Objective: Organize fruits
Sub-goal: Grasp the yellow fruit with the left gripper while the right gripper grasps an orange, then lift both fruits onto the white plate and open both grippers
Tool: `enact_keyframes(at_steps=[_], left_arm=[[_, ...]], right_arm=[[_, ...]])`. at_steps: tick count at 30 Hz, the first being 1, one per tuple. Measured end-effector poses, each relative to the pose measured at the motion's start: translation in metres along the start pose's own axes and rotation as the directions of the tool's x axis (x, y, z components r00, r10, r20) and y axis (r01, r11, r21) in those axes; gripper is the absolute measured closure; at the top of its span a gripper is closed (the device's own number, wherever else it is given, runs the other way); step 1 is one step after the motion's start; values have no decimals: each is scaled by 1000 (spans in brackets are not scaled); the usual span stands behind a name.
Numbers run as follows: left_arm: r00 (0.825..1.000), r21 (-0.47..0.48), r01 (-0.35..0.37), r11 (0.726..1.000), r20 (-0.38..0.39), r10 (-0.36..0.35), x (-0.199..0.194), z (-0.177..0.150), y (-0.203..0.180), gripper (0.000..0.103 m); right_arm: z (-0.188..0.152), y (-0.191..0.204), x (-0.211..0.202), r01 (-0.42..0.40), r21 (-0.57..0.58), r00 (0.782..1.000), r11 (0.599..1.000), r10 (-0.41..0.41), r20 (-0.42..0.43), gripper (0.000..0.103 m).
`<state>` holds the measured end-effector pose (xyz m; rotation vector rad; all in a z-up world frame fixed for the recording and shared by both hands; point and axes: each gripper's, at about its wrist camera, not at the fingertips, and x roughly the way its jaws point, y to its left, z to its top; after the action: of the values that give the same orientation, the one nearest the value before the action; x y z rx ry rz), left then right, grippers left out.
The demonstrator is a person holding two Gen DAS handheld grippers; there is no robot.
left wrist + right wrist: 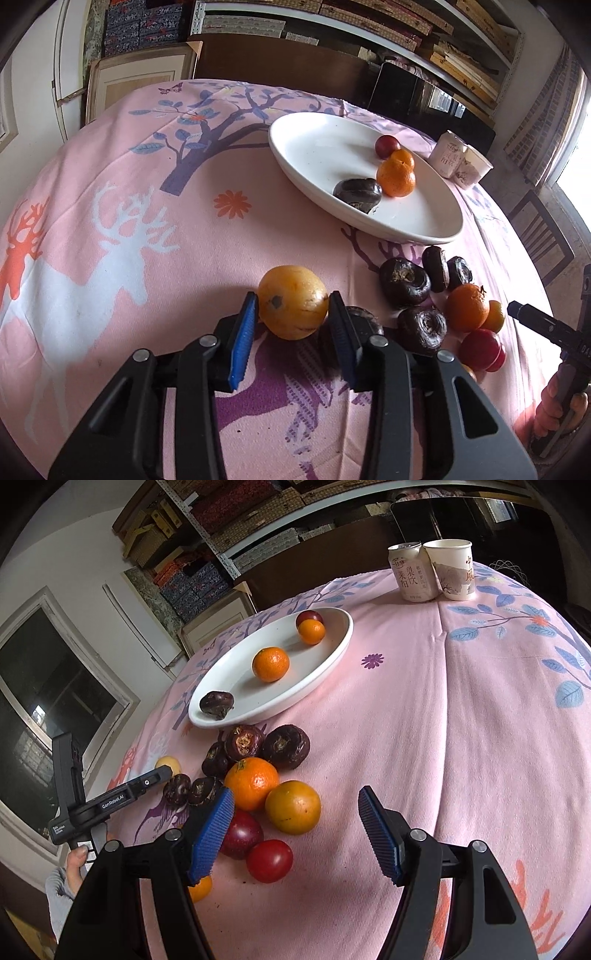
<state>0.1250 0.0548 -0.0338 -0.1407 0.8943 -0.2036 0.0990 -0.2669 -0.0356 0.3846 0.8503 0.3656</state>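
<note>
Left wrist: tongs (291, 308) grip yellow fruit (292, 301)

1. The tablecloth (155, 155) is pink, printed with a white deer, an orange deer, purple trees and blue leaves.
2. The plate (332, 653) is plain white.
3. The fruit pile (255, 782) mixes orange, yellow-orange, red and dark brown-purple.
4. The gripper pads (212, 830) are ribbed blue on black.

Pink-clothed table (424, 709) bears white plate (332, 653), loose fruit (251, 782), can (412, 572), cup (454, 570).
</note>
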Motion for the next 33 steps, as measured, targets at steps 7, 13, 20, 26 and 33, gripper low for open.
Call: enact_keyframes(at_steps=[7, 13, 20, 26, 33], left_arm=[[999, 3, -31, 1000, 7, 31, 1, 0, 0, 55], [1000, 15, -14, 1000, 7, 13, 2, 1, -3, 63], [997, 23, -58, 998, 42, 57, -4, 1, -5, 65], [993, 14, -33, 999, 113, 31, -25, 8, -6, 65], [987, 75, -7, 997, 158, -5, -33, 58, -38, 65]], right_arm=[[-4, 3, 10, -21, -12, 998, 1000, 20, -58, 53], [-5, 6, 23, -2, -37, 996, 999, -1, -95, 61], [-3, 8, 14, -16, -57, 998, 998, 12, -57, 67], [2, 3, 2, -26, -31, 1000, 999, 26, -4, 67], [42, 20, -16, -24, -64, 996, 998, 29, 89, 67]])
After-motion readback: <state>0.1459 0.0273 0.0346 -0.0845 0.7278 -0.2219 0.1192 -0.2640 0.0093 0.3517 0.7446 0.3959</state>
